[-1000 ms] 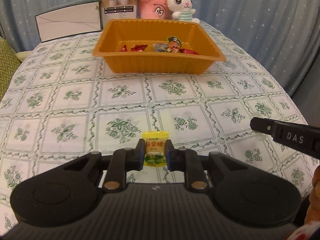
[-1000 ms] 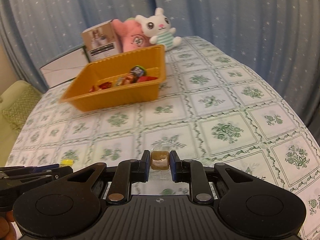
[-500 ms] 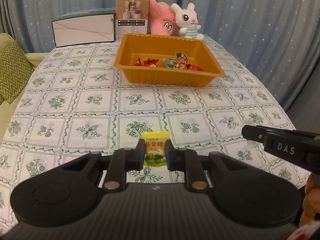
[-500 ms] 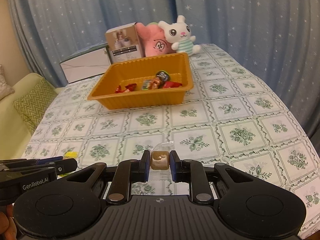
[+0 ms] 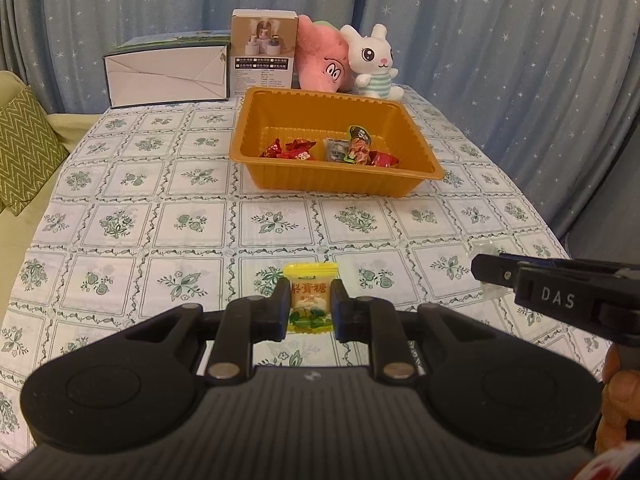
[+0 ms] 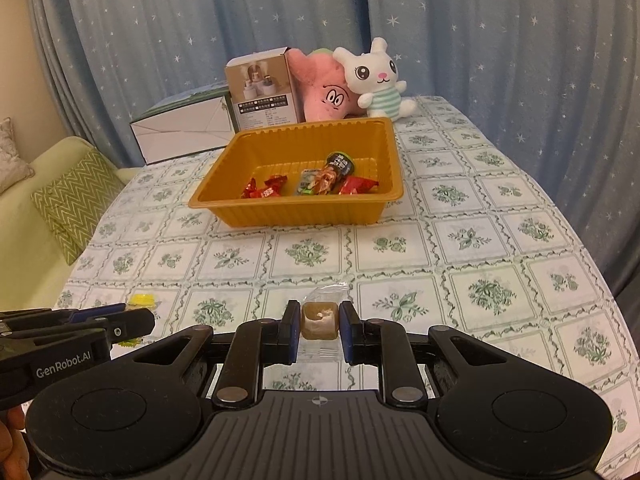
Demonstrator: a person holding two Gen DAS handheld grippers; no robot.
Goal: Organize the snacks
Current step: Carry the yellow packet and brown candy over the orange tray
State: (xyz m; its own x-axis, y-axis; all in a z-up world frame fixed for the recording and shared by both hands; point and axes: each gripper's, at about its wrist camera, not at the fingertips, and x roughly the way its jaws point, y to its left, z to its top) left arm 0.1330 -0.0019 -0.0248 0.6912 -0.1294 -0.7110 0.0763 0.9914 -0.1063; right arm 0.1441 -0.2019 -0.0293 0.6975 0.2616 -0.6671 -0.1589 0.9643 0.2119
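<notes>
My left gripper is shut on a yellow candy packet and holds it above the table. My right gripper is shut on a brown candy in clear wrap, also held above the table. The orange tray stands at the far middle of the table and holds several wrapped snacks; it also shows in the right wrist view. The right gripper shows at the right of the left wrist view, the left gripper at the left of the right wrist view.
Behind the tray stand a white box, a small product box, a pink plush and a white rabbit plush. A sofa with a green cushion is at the left. Blue curtains hang behind.
Both grippers have risen and pulled back with their candies, so the tray looks farther and more of the table shows.
</notes>
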